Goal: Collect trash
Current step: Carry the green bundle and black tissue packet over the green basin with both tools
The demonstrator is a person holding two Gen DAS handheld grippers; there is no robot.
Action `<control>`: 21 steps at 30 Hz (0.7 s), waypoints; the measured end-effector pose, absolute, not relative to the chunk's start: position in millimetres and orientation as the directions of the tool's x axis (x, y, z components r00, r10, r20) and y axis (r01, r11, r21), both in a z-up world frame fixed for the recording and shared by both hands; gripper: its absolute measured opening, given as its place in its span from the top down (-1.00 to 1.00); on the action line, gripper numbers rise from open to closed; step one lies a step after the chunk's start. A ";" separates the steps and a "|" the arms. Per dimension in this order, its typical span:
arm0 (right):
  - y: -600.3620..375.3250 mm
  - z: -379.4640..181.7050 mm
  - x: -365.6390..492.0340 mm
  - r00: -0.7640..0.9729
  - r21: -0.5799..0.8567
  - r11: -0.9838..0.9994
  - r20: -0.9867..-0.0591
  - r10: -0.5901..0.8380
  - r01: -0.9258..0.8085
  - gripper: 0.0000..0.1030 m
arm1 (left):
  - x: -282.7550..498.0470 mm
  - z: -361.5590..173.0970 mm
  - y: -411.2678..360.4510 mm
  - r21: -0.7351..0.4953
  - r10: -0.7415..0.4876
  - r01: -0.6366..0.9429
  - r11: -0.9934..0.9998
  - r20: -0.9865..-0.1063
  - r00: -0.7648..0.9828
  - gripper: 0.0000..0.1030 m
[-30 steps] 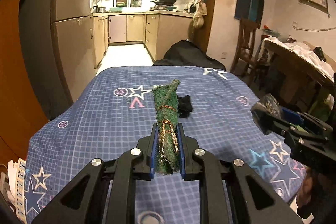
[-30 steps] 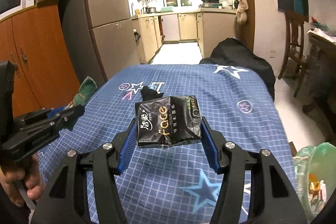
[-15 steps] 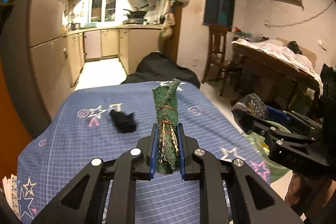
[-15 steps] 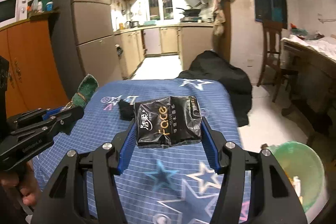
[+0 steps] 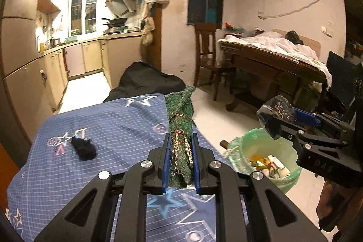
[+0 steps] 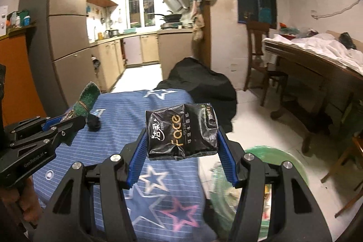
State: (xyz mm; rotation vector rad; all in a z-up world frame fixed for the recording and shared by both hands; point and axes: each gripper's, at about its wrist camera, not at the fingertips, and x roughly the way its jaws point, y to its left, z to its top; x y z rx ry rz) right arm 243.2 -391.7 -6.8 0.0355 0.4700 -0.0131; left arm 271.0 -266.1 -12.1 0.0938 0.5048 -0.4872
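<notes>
Green pile fabric, rolled tight and bound with gold-brown cord, fills the left wrist view: the left gripper [image 5: 180, 160] has its blue pads pinched hard on this green roll [image 5: 180, 128], which juts forward over the edge of the star-patterned blue cloth [image 5: 109, 128] covering the table. A small black scrap [image 5: 84, 147] lies on that cloth to the left, not yet collected. Down to the right, on the pale floor beside the table, stands the green-lined bin [image 5: 240, 146] with wrappers already in it, and the right gripper [image 5: 279, 117] reaches in above it carrying a dark packet. From the right wrist view, the right gripper [image 6: 181, 140] clamps a black tissue pack [image 6: 181, 130] across its width, jaws about half spread and pressed on both crumpled ends; the bin [image 6: 292, 160] shows blurred below and to the right, so the pack is near its rim but, as I judge it, not squarely over the mouth. The left gripper [image 6: 65, 123] sits off to the left, well apart, above the cloth. Letting go too early could drop the pack on the floor or the table edge, and its soft, slack wrapper might cling to one pad. With both tools heading for one opening, they could knock together, and the long roll could catch the rim and tip out.
</notes>
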 end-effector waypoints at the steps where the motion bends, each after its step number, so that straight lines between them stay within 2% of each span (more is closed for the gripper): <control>1: -398.3 -7.3 241.6 0.890 0.029 0.999 -0.456 -0.016 0.033 -0.08 | 271.7 -12.1 -274.5 -0.032 -0.432 0.479 0.877 -0.487 0.759 0.66; 21: -492.4 -28.1 220.3 0.845 0.041 0.980 -0.514 -0.148 0.197 -0.09 | 277.5 -36.8 -397.9 -0.021 -0.529 0.618 0.786 -0.541 0.654 0.66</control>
